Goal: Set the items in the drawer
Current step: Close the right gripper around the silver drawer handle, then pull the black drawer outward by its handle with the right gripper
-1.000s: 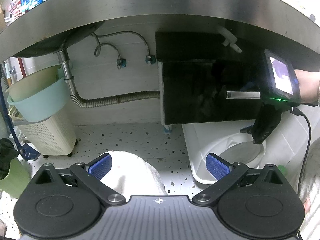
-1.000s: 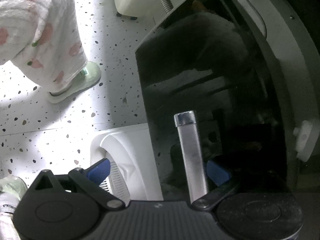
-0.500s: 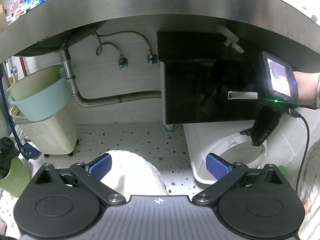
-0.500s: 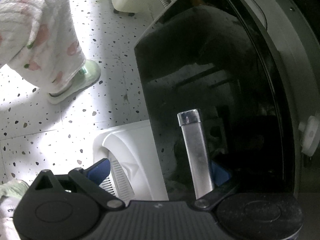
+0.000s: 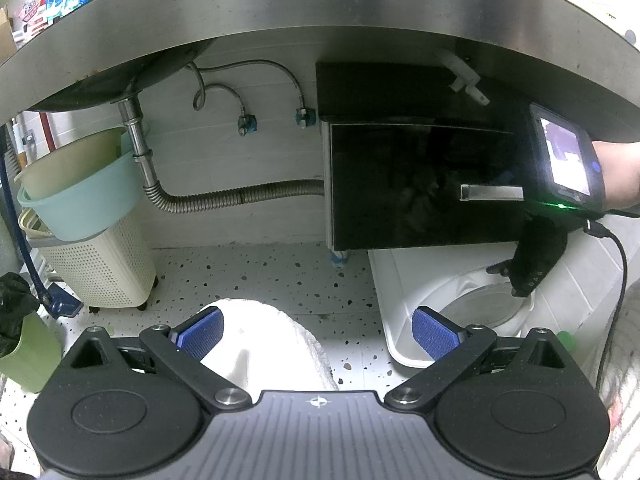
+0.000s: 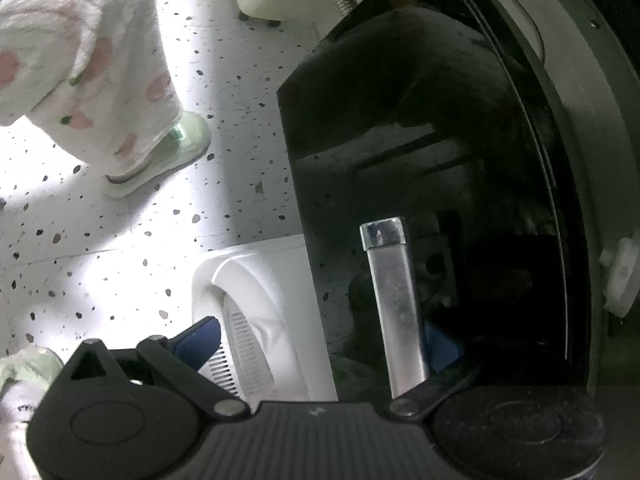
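Observation:
A glossy black drawer (image 5: 400,184) hangs under the steel counter (image 5: 320,8), its front face (image 6: 400,120) filling the right wrist view. A silver bar handle (image 5: 492,193) sticks out of that face. My right gripper (image 6: 324,336) is open and turned on its side. The handle (image 6: 394,300) passes between its blue pads, close to the far right pad (image 6: 440,350). My left gripper (image 5: 316,324) is open and holds nothing, low over the floor some way in front of the drawer. No item for the drawer is visible.
A white plastic appliance (image 5: 460,288) stands on the floor right under the drawer. A cream laundry basket (image 5: 100,268) with a teal basin (image 5: 80,200) stands at the left, beside a corrugated drain hose (image 5: 240,198). A person's fuzzy trouser leg (image 6: 100,80) and green slipper (image 6: 180,148) are on the speckled floor.
Almost nothing has moved. Both views shift by a small amount, and the handle stays between the open fingers of my right gripper.

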`<state>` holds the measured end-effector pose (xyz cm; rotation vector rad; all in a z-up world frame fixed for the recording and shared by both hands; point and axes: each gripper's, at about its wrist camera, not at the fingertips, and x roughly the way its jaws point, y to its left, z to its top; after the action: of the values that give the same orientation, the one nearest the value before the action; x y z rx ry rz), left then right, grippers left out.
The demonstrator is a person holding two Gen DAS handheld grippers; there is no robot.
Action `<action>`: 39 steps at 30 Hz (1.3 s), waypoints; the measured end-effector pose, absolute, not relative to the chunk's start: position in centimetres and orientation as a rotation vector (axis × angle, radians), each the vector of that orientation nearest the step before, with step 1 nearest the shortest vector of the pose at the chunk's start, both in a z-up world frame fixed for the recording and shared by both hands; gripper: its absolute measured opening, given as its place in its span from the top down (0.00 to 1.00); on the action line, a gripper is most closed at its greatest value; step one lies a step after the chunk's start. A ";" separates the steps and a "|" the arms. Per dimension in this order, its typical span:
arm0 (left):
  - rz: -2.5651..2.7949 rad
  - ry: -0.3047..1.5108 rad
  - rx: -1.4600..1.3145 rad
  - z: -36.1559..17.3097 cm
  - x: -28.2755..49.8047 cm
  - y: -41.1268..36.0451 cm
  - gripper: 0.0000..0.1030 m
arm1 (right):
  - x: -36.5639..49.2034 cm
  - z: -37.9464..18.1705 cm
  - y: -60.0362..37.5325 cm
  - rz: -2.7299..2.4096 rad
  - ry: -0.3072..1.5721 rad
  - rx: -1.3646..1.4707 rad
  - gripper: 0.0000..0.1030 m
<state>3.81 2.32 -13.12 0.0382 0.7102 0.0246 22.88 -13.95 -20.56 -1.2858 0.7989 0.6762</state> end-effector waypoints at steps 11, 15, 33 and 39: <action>0.026 0.712 0.031 -13.2 3.9 2.4 0.01 | 21.2 -20.3 -14.3 0.697 0.783 -1.274 0.00; 0.025 0.710 0.035 -13.1 3.8 2.4 0.01 | 20.5 -20.1 -14.3 0.712 0.787 -1.285 0.00; 0.022 0.712 0.022 -13.2 4.0 2.5 0.01 | 15.2 -18.6 -15.5 0.751 0.765 -1.041 0.00; 0.019 0.707 0.022 -13.2 3.9 2.4 0.01 | 14.4 -15.9 -16.8 0.653 0.743 -0.770 0.00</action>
<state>3.87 2.41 -13.21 0.0221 0.7070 0.0191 14.36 -16.77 -15.93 -0.7704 0.7433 0.6534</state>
